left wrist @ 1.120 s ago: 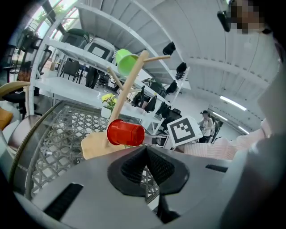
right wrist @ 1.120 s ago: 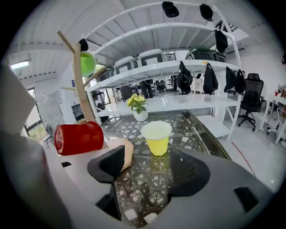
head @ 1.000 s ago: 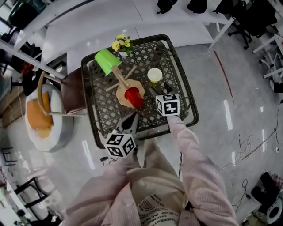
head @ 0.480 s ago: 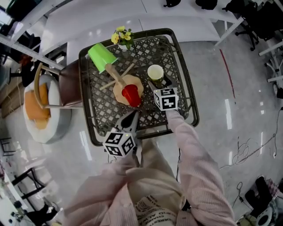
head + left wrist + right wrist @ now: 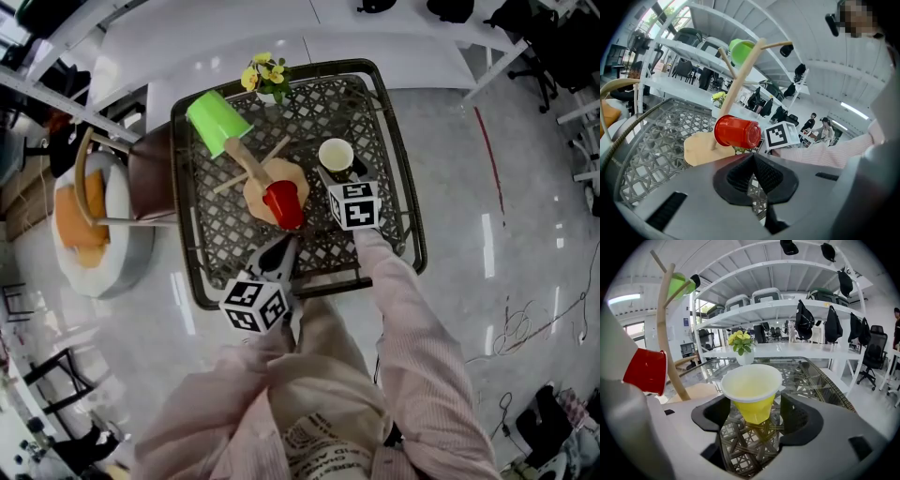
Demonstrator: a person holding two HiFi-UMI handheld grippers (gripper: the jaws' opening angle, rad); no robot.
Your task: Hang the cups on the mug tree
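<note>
Right claw [image 5: 755, 417] spread wide — yellow cup [image 5: 751, 389] between jaws, upright

An upright cup [image 5: 751, 392] stands on the table [image 5: 811, 376] between the fingers [image 5: 711, 413] of the right gripper [image 5: 753, 405], and a flower pot [image 5: 743, 352] sits farther out, past the fingertips. Left of those fingers rises the mug tree [image 5: 663, 333], with a low cup [image 5: 647, 371] hung on its side near finger height and a high cup [image 5: 677, 284] tipped on a peg far above. Just ahead of the left gripper [image 5: 752, 158], whose fingertips meet, the tree's base lies on the table with the low cup above it, and the right gripper is ahead to their right.
</note>
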